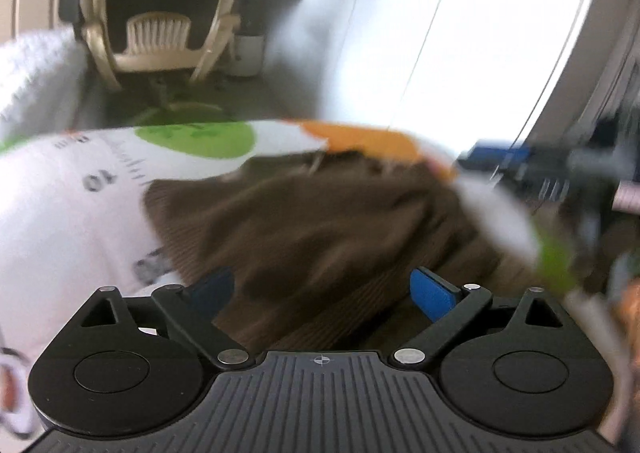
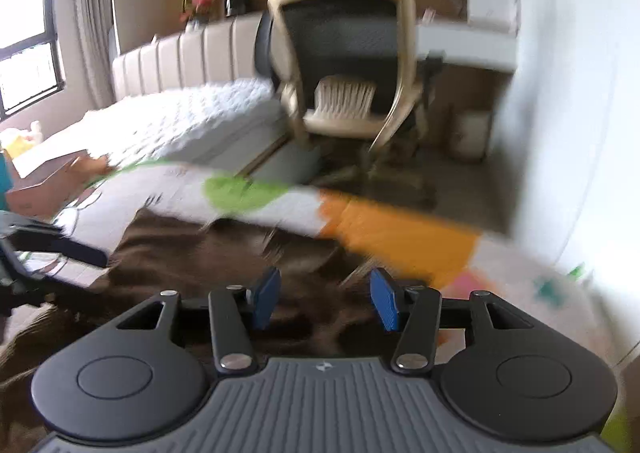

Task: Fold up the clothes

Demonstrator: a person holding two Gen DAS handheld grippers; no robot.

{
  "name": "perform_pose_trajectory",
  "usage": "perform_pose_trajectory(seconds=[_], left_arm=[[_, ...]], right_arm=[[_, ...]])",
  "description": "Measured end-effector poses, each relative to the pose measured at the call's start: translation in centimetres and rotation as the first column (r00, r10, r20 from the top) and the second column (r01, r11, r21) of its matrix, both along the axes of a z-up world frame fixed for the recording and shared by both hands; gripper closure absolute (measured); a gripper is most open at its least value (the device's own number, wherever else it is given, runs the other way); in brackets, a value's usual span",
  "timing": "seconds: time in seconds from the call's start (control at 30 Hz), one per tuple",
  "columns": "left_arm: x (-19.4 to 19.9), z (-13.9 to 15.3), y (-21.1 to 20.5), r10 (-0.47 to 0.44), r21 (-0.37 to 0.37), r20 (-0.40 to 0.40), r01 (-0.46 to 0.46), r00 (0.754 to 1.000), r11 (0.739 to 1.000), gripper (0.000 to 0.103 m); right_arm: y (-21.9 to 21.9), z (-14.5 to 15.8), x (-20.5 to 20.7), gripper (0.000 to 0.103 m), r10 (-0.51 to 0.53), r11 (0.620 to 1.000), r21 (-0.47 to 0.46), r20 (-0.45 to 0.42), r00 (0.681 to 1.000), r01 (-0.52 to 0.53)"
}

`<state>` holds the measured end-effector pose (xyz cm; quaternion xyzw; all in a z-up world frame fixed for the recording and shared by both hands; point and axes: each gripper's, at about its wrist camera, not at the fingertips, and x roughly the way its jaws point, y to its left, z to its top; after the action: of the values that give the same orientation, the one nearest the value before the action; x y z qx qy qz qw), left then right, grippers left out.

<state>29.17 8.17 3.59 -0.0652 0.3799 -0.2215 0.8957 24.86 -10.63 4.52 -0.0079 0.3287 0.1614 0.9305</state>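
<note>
- The room fills the upper part of both views: a bed [image 2: 192, 113] with a white quilted cover at left of the right wrist view, an office chair [image 2: 344, 65] with a beige frame at upper centre, and a white wall [image 1: 460, 33] at upper right of the left wrist view.
- A play mat [image 1: 80, 189], white with green and orange patches and printed numbers, spans the middle of both frames; whether it lies on the floor or on a low desk cannot be told.
- The brown garment [image 1: 320, 221], the thing to be folded, lies on the mat in the centre and lower centre of both views. It looks rumpled, with loose ridges and no crisp fold line showing, though blur hides its outline.
- A cardboard box [image 2: 44, 185] sits at the left edge of the right wrist view.
- The left tongs [image 1: 324, 289] stand wide apart just above the brown cloth, nothing between the blue pads [image 1: 434, 293].
- The right tongs [image 2: 326, 299] stand open somewhat narrower, also empty, over the near part of the garment.
- Judged from this, the task is at an early stage: the cloth is on the mat but not visibly folded, and neither tool has hold of an edge. Gripping the edges, folding and squaring off all appear left to do.
</note>
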Motion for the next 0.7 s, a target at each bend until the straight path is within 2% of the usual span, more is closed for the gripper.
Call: perform_pose_trajectory(seconds=[0.03,0.1,0.17,0.23,0.33,0.43,0.53,0.57,0.6,0.63,0.67,0.7], left_arm=[[0.5,-0.5,-0.1,0.005,-0.008,-0.021,-0.006,1.000,1.000,0.004],[1.3,-2.2,-0.3,0.036,0.031,-0.079,-0.034,0.996,0.999,0.003],[1.8,-3.1,-0.1,0.054,0.063,-0.105,-0.047,0.993,0.997,0.003],[1.5,-2.2,0.6,0.052,0.055,-0.096,-0.047,0.994,0.997,0.003],[2.1,0.3,2.9,0.108,0.020,-0.028,-0.107,0.994,0.994,0.003],[4.4,0.4,5.0,0.237,0.023,-0.031,-0.236,0.971,0.971,0.002],[6.9,-2.1,7.0,0.350,-0.025,-0.156,-0.358,0.924,0.933,0.003],[7.6,-3.1,7.2,0.379,-0.026,-0.182,-0.390,0.907,0.920,0.003],[7.9,-3.8,7.1,0.395,-0.016,-0.182,-0.405,0.900,0.914,0.003],[8.0,-4.2,6.8,0.403,-0.005,-0.170,-0.410,0.899,0.912,0.003],[7.9,-4.3,6.4,0.409,0.007,-0.146,-0.413,0.901,0.911,0.004],[7.9,-4.3,5.9,0.409,0.019,-0.118,-0.410,0.905,0.912,0.006]], right_arm=[[0.5,-1.4,0.7,0.053,-0.007,1.000,-0.020,-0.036,0.999,0.006],[1.2,-3.4,1.6,0.050,-0.024,0.998,-0.051,-0.078,0.997,0.021],[0.6,-2.4,1.6,0.049,-0.020,1.000,-0.014,-0.071,0.997,0.019],[-0.6,-0.9,1.6,0.049,-0.027,0.999,0.028,-0.050,0.998,0.029],[-3.4,0.9,2.6,0.049,-0.092,0.992,0.088,-0.004,0.996,0.092],[-5.4,-1.1,5.3,0.050,-0.201,0.968,0.134,-0.086,0.976,0.211],[-5.4,-3.4,7.0,0.050,-0.237,0.959,0.130,-0.114,0.965,0.251],[-5.0,-3.9,7.2,0.052,-0.224,0.962,0.131,-0.120,0.967,0.239],[-4.4,-4.0,7.1,0.060,-0.206,0.969,0.117,-0.111,0.972,0.219],[-3.7,-4.0,7.0,0.079,-0.174,0.977,0.105,-0.109,0.979,0.185],[-3.1,-3.8,6.8,0.085,-0.158,0.981,0.098,-0.106,0.982,0.169],[-2.5,-3.5,6.6,0.085,-0.152,0.983,0.091,-0.100,0.983,0.161]])
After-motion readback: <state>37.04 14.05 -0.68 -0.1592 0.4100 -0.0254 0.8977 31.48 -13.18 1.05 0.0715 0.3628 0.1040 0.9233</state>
